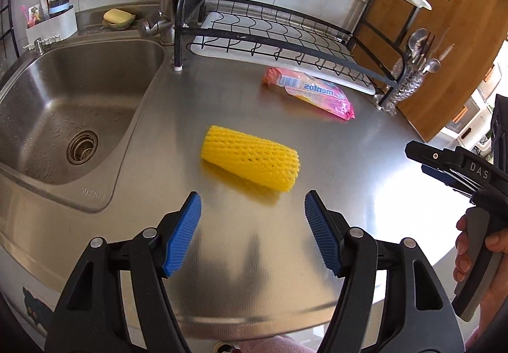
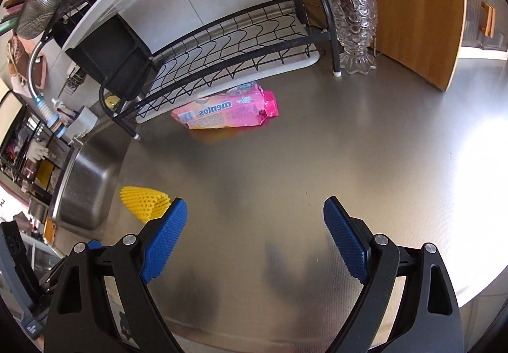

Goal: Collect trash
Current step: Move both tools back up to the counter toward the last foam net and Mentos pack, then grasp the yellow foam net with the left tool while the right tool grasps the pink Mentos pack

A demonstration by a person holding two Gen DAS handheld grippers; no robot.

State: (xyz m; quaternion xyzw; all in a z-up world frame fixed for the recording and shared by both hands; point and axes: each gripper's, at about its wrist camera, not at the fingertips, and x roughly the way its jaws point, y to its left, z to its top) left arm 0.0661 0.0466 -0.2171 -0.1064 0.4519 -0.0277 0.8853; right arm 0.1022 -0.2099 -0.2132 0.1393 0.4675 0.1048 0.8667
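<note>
Both jaws gape wide, holding nothing; yellow foam net (image 1: 250, 162) and pink wrapper (image 2: 227, 115) lie apart on open counter (image 2: 317, 146)

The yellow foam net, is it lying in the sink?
No, the yellow foam net lies on the steel counter, beside the sink.

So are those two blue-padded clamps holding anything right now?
No. The left gripper and right gripper are both open and empty; the yellow foam net sleeve and pink Mentos wrapper lie untouched on the steel counter.
</note>
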